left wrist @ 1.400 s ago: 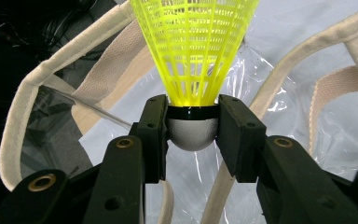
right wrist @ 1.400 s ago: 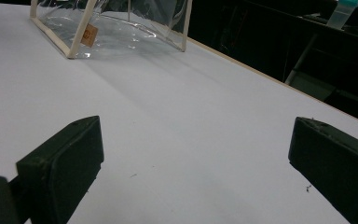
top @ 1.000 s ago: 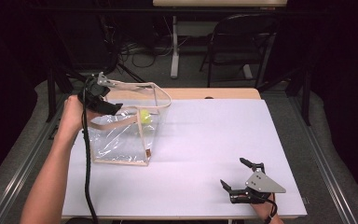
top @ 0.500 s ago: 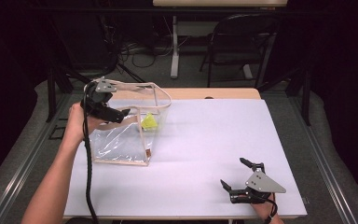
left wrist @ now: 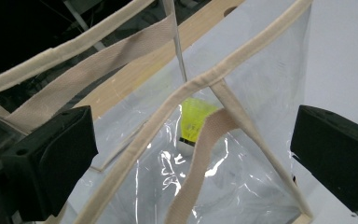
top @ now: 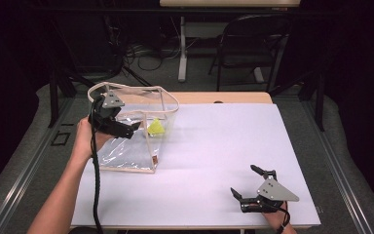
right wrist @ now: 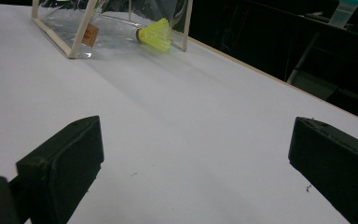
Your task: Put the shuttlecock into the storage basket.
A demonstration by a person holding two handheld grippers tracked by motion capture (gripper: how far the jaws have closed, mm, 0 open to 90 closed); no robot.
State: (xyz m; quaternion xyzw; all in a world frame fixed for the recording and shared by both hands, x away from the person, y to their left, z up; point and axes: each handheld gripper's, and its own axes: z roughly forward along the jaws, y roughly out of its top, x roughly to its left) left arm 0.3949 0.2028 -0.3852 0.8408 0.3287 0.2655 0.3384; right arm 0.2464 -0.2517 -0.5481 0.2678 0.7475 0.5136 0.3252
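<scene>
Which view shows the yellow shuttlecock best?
The right gripper view: the shuttlecock lies unobstructed, cork and feathers both clear, by the clear bag. The left gripper view shows it behind straps and plastic; the high view, a small yellow spot.

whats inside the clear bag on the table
A yellow shuttlecock lies inside the clear bag, near its right wall, with its white cork showing in the left gripper view. Nothing else shows through the plastic, though glare and the left gripper cover part of the floor.

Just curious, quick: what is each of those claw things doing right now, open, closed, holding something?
Left gripper: open, its fingers just spread, holding nothing, at the clear bag.
Right gripper: open, holding nothing, over the table.
</scene>
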